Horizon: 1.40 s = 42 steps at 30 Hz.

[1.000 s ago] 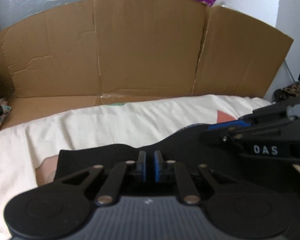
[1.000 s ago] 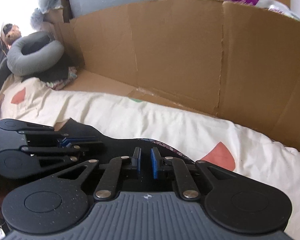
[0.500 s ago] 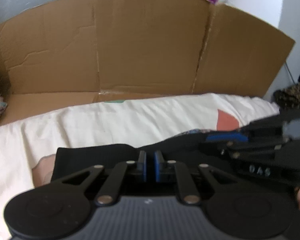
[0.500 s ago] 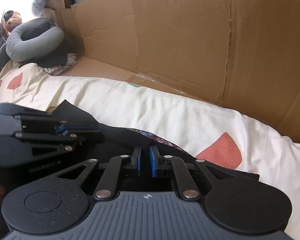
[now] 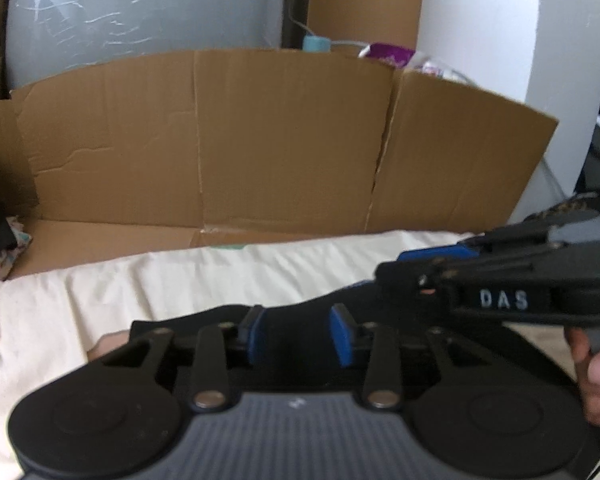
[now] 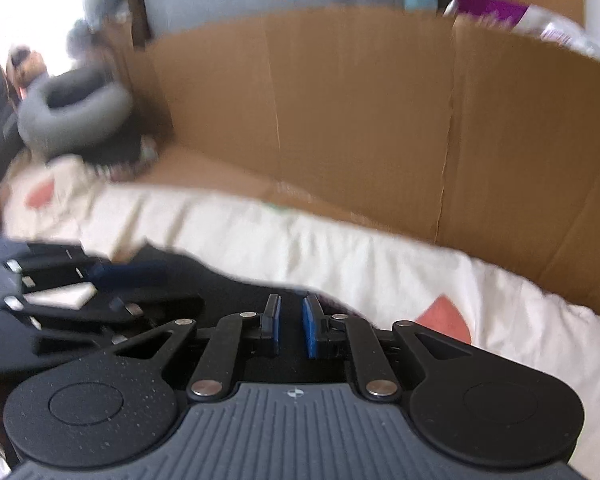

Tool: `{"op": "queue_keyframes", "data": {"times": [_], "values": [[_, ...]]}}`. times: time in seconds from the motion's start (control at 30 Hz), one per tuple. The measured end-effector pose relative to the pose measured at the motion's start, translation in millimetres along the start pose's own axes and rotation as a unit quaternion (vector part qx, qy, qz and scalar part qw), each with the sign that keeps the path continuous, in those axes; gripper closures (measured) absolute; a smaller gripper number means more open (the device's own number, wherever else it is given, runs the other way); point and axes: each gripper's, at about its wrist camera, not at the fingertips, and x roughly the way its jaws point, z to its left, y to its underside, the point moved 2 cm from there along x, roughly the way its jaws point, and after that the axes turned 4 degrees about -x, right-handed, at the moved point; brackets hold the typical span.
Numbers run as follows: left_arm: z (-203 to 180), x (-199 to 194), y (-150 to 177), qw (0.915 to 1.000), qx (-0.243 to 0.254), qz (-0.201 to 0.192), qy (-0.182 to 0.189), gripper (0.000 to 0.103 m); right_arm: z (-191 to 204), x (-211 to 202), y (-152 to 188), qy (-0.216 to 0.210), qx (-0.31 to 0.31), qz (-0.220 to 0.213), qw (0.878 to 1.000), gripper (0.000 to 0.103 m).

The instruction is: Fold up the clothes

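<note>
Cream sheet mid-frame, cardboard wall behind, black garment lower centre on sheet, left gripper angled down, jaws opening, pads clear of cloth, right gripper likewise opening, nothing gripped.

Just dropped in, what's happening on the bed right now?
A person holds a gripper in each hand over a black garment lying on the cream sheet, in front of a cardboard wall. The left gripper and right gripper are both opening their jaws; no cloth is visibly pinched.
</note>
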Motion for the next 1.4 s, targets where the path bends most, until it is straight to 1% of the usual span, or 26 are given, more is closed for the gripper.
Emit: {"op": "queue_keyframes", "data": {"times": [0.03,0.07,0.13,0.23,0.3,0.33,0.4,0.53,0.63,0.67,0.7,0.77,0.83,0.9,1.07,1.13,1.23,1.3,1.4], "values": [[-0.8,0.5,0.7,1.0000,0.000,0.000,0.003,0.065,2.1,-4.2,-0.3,0.001,-0.003,-0.010,1.000,0.073],[-1.6,4.1,1.8,1.0000,0.004,0.006,0.003,0.066,3.4,-5.7,-0.5,0.000,-0.006,-0.013,1.000,0.072],[-3.1,11.4,4.1,0.9998,0.010,0.018,0.001,0.066,5.1,-2.7,3.5,0.002,-0.009,-0.004,1.000,0.072],[0.4,23.7,11.1,0.9992,0.008,0.038,-0.006,0.066,0.9,7.9,14.6,0.000,-0.002,0.024,1.000,0.072],[0.2,27.9,14.4,0.9992,0.017,0.034,-0.009,0.064,0.5,16.2,23.2,-0.003,-0.005,0.042,0.999,0.072],[-0.6,29.6,14.4,0.9992,0.022,0.032,-0.013,0.064,1.4,17.9,26.4,-0.003,-0.013,0.040,0.999,0.072],[-0.2,33.2,13.5,0.9991,0.018,0.032,-0.024,0.064,5.0,17.8,29.9,0.003,-0.031,0.034,0.999,0.072],[6.2,35.3,14.0,0.9990,0.011,0.028,-0.034,0.064,2.9,20.4,28.1,0.007,-0.037,0.032,0.999,0.071],[11.7,21.5,12.4,0.9990,0.006,0.012,-0.043,0.067,1.1,16.7,28.1,0.010,-0.047,0.032,0.998,0.071],[15.1,15.1,12.0,0.9990,0.002,0.006,-0.043,0.070,-0.5,15.5,27.0,0.017,-0.051,0.035,0.998,0.071],[18.4,8.7,11.5,0.9991,-0.003,0.001,-0.043,0.070,-2.4,14.3,25.8,0.025,-0.054,0.039,0.997,0.070],[24.3,-0.1,10.0,0.9993,-0.013,0.000,-0.033,0.070,-10.8,7.8,19.7,0.028,-0.037,0.041,0.998,0.070],[24.6,-7.4,8.9,0.9995,-0.019,-0.001,-0.024,0.070,-16.3,1.0,16.0,0.019,-0.020,0.039,0.999,0.069],[19.6,-12.2,9.3,0.9998,-0.019,-0.002,-0.009,0.070,-14.5,-6.3,15.4,0.014,-0.018,0.033,0.999,0.069],[0.5,-14.1,18.5,0.9995,-0.001,0.014,0.029,0.070,3.6,-19.9,19.1,-0.009,-0.020,0.026,0.999,0.069],[-5.2,-7.2,24.9,0.9993,0.012,0.024,0.026,0.070,15.3,-20.1,24.3,-0.016,-0.037,0.032,0.999,0.069],[-7.3,4.5,35.0,0.9987,0.030,0.039,0.015,0.072,26.8,-10.1,36.3,-0.002,-0.070,0.060,0.996,0.069],[-4.6,8.7,39.5,0.9983,0.036,0.042,0.016,0.074,28.3,-3.0,43.3,0.002,-0.078,0.072,0.994,0.068],[-2.7,7.6,41.4,0.9980,0.047,0.038,0.015,0.078,28.5,-0.4,47.0,0.006,-0.100,0.070,0.993,0.068]]}}
